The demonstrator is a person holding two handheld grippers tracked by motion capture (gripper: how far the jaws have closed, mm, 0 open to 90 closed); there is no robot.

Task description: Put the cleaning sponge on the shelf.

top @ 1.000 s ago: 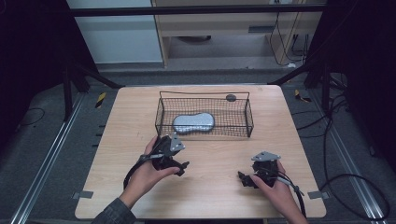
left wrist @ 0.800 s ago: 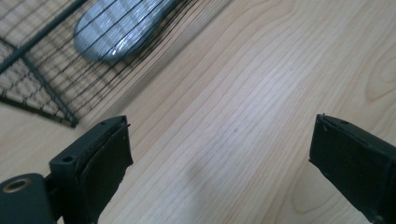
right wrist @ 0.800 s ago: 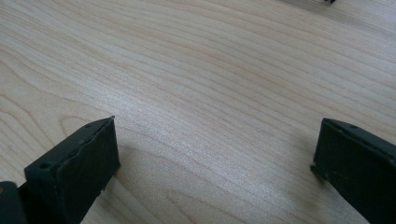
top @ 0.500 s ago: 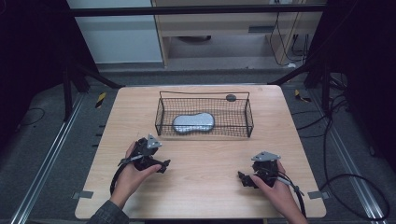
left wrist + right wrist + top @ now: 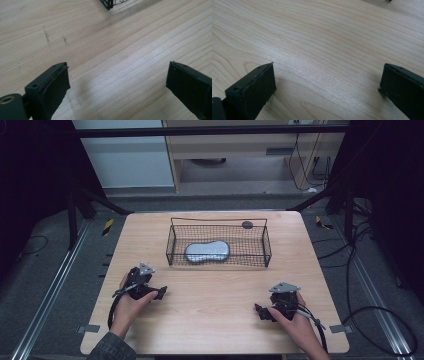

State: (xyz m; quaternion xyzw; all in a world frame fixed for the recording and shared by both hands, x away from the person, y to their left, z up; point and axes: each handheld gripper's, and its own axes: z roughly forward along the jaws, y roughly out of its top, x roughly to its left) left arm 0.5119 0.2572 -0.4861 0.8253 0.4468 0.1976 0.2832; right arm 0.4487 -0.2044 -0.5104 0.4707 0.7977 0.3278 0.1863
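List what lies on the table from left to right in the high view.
Left claw → grey oblong object in the wire basket → small dark round object behind the basket → right claw.
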